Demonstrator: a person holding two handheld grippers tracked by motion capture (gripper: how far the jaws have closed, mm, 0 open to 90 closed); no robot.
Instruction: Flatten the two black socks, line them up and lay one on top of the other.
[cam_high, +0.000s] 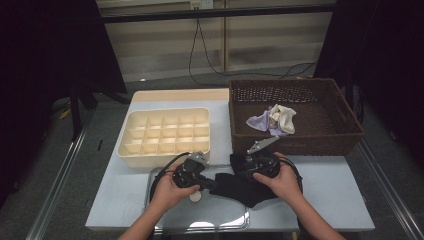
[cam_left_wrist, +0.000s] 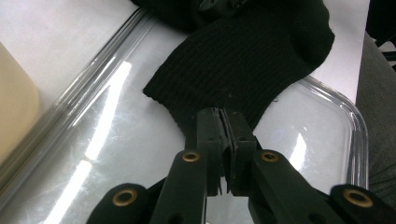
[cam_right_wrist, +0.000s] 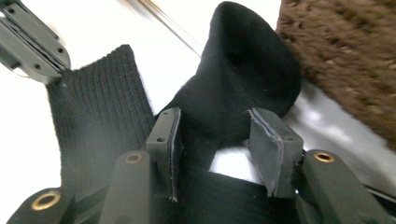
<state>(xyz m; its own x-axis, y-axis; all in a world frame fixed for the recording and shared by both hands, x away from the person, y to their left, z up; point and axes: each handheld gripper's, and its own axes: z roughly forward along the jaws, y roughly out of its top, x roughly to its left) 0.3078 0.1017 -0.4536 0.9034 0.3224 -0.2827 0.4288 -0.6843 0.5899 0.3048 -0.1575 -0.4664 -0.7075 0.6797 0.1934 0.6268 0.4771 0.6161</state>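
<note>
The black sock (cam_high: 235, 186) is lying across the near half of the table, partly on the clear tray (cam_high: 165, 220) and partly on the white tabletop (cam_high: 330, 190), stretched between your two grippers. Your left gripper (cam_left_wrist: 225, 122) is pinching the ribbed cuff edge of the sock (cam_left_wrist: 243, 60) with its jaws pressed tight together, the cloth fanning out ahead of the tips over the tray (cam_left_wrist: 327, 140). Your right gripper (cam_right_wrist: 215, 135) is straddling the other end: its jaws are standing part-way apart with a raised fold of the sock (cam_right_wrist: 243, 70) between them, and you cannot tell from here whether the pads are pressing the cloth. From that gripper, your left gripper (cam_right_wrist: 32, 44) is showing ahead and to its left, at the end of the ribbed cuff.

In the high view your left hand (cam_high: 167, 192) is holding its gripper (cam_high: 212, 184) just left of the sock, and your right hand (cam_high: 285, 182) is holding its gripper (cam_high: 240, 167) over the sock's far end. Beyond your left gripper the cream divided box (cam_high: 200, 155) is sitting. Beyond your right gripper the brown wicker basket (cam_high: 300, 145) is standing close by, holding a lilac sock (cam_high: 260, 121) and a cream sock (cam_high: 285, 117) bundled together.
</note>
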